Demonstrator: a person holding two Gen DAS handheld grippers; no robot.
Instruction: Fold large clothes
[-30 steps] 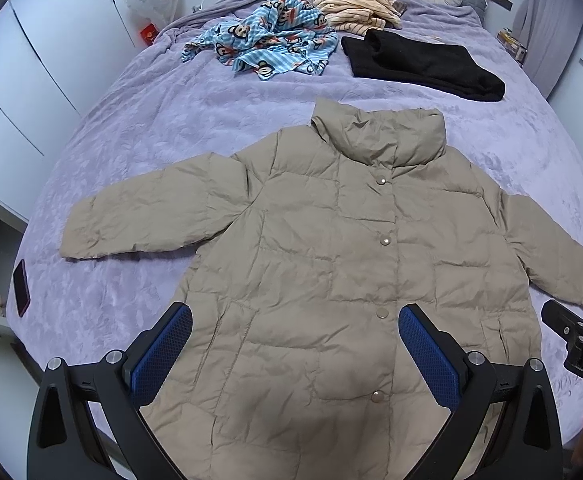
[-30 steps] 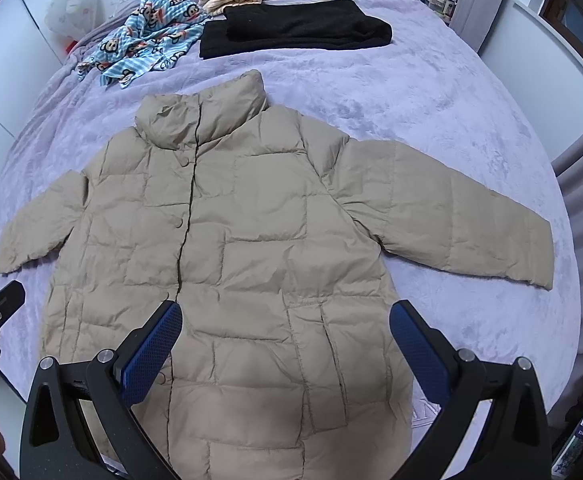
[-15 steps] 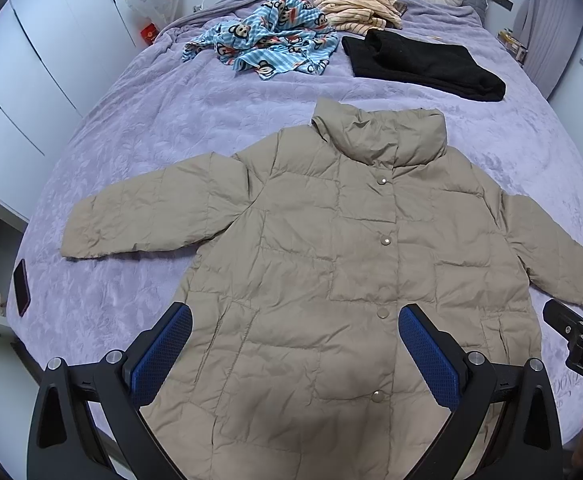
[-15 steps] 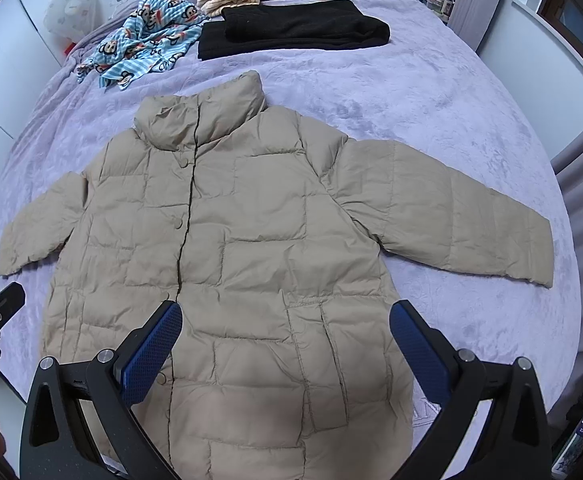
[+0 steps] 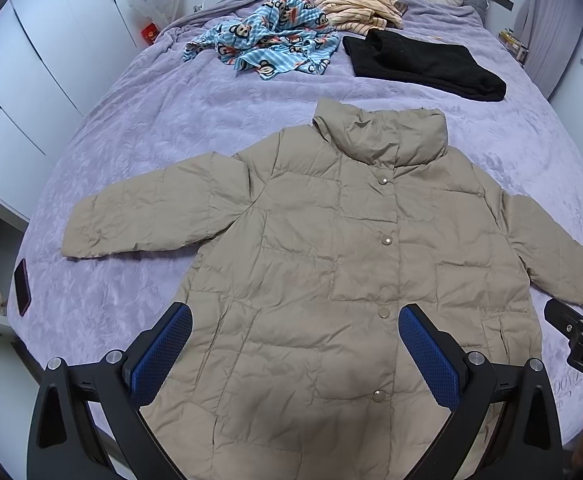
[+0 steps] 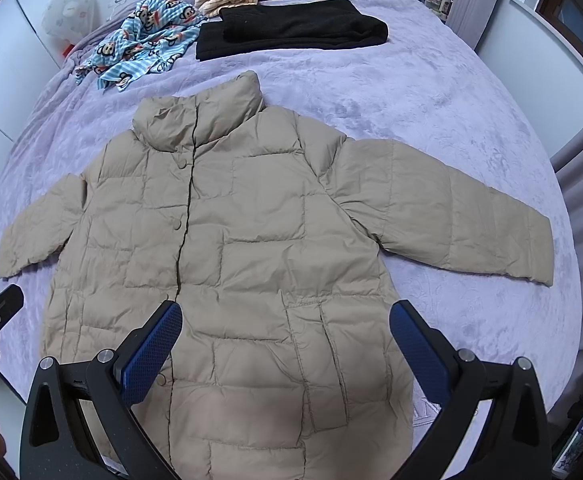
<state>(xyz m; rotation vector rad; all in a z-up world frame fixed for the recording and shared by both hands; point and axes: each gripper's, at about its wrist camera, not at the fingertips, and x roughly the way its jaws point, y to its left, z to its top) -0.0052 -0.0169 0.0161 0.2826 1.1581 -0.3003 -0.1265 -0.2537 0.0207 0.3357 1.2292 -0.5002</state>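
Note:
A beige quilted puffer jacket point(image 5: 331, 264) lies flat and face up on the purple bed, snaps closed, collar away from me and both sleeves spread out. It also shows in the right wrist view point(image 6: 251, 248). My left gripper point(image 5: 295, 344) is open and empty, hovering above the jacket's lower left part. My right gripper point(image 6: 285, 342) is open and empty above the lower right part near the pocket. The right gripper's edge shows in the left wrist view point(image 5: 579, 332).
At the far end of the purple bed point(image 5: 139, 128) lie a blue monkey-print garment point(image 5: 267, 44), a striped cream garment point(image 5: 355, 4) and a folded black garment point(image 5: 423, 64). A dark phone point(image 5: 22, 286) lies at the bed's left edge. White wardrobes stand left.

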